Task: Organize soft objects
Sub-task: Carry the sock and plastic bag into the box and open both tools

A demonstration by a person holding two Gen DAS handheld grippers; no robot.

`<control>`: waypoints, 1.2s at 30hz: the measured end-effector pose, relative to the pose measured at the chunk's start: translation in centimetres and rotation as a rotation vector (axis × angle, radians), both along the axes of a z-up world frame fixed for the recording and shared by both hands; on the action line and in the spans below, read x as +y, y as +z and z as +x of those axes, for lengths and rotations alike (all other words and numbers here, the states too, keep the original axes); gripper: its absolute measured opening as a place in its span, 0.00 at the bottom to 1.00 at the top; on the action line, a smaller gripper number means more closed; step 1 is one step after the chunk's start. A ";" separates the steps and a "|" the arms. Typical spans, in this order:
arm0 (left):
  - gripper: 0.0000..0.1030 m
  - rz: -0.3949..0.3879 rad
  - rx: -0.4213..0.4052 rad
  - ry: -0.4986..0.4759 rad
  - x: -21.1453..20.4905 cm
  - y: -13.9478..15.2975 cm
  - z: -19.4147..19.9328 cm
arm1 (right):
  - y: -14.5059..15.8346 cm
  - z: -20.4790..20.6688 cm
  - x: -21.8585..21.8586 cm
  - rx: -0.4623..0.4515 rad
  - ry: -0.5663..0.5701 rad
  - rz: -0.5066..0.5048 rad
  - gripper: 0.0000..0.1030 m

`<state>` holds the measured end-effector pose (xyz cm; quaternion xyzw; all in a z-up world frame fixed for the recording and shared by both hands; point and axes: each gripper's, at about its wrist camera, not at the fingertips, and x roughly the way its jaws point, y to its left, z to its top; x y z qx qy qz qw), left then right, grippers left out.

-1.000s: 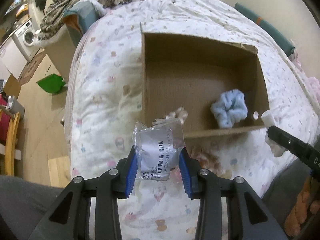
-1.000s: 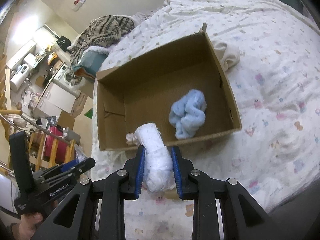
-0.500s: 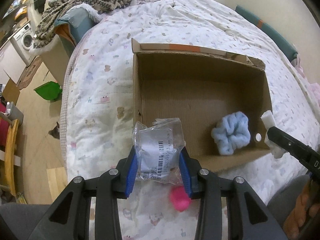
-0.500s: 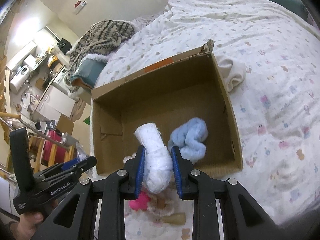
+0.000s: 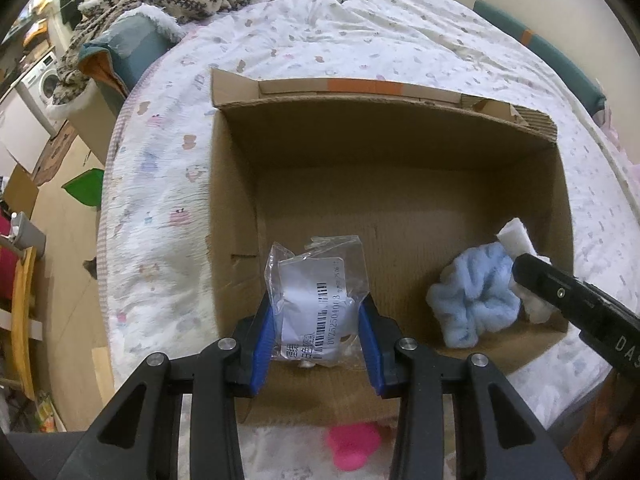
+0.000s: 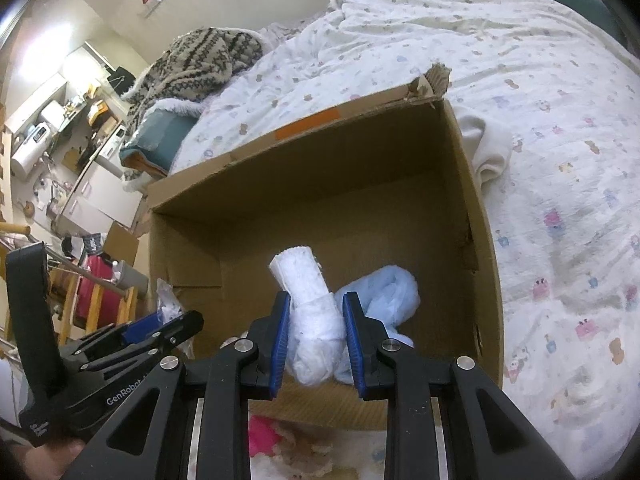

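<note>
Bag (image 5: pixel 316 296), clear plastic with a white barcode label, sits pinched between the blue pads of the left claw (image 5: pixel 318 344), whose jaws are partly closed against its sides. It hangs over the near left part of an open cardboard box (image 5: pixel 400 168). The right claw (image 6: pixel 314 344) is likewise narrowed onto a white roll (image 6: pixel 310 312) of soft cloth, gripped at its middle and poking up past the pads, over the box's near edge. On the box floor, just behind that roll, lies a pale blue scrunchie (image 5: pixel 474 300). Below the near box wall, something pink (image 5: pixel 354 444) rests on the bed.

The box stands on a bed (image 6: pixel 560 160) covered by a white quilt printed with small animals. A cream cloth (image 6: pixel 488 148) is bunched against the box's right wall. At the bed's far left corner lies a patterned knit blanket (image 6: pixel 196 64). Beyond is wooden floor, a washing machine (image 5: pixel 44 80), and a cluttered kitchen area (image 6: pixel 52 128).
</note>
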<state>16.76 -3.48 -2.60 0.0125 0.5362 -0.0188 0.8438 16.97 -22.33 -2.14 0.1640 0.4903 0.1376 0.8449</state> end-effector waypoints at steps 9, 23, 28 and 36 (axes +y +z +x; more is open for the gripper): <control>0.34 0.024 -0.008 -0.031 -0.8 -1.9 0.7 | -2.3 0.8 0.2 0.038 0.007 -0.029 0.27; 0.35 0.022 -0.003 -0.021 -1.0 -3.1 1.3 | -3.0 1.1 0.3 0.052 -0.004 -0.047 0.27; 0.35 0.017 -0.008 -0.022 -1.3 -3.0 1.2 | -3.0 1.0 0.1 0.054 -0.011 -0.046 0.27; 0.36 0.012 -0.009 -0.036 -1.6 -2.8 0.8 | -2.8 0.9 -0.2 0.042 -0.018 -0.037 0.27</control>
